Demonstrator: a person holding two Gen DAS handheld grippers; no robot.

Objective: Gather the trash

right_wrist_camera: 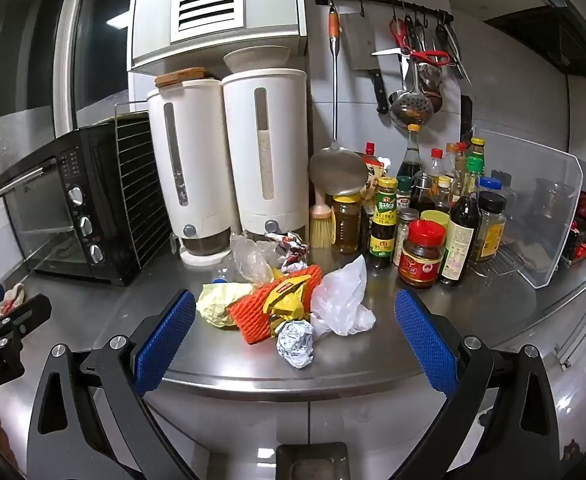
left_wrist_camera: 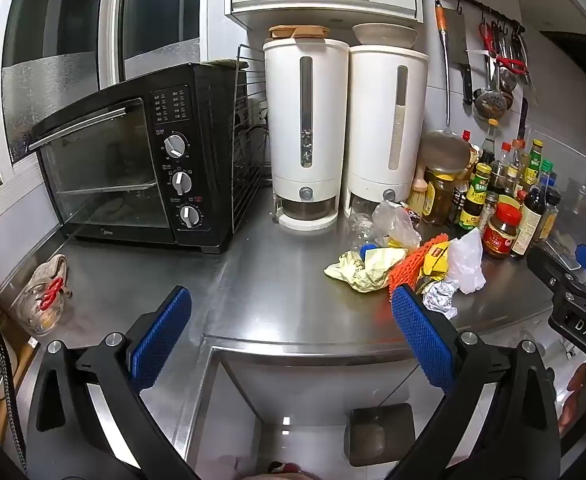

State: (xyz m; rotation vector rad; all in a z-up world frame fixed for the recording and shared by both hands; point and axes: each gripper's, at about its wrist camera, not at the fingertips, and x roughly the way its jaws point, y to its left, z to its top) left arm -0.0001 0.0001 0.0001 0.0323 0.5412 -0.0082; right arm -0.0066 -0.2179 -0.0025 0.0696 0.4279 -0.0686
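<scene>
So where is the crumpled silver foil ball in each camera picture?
Left wrist view: the foil ball sits right of centre, just beyond the left gripper's right-hand blue pad, at the near edge of the trash pile.
Right wrist view: the foil ball is near the middle, between the right gripper's open fingers, closest piece to the camera.
Shared landmark: the orange foam net lies right behind it in both.
</scene>
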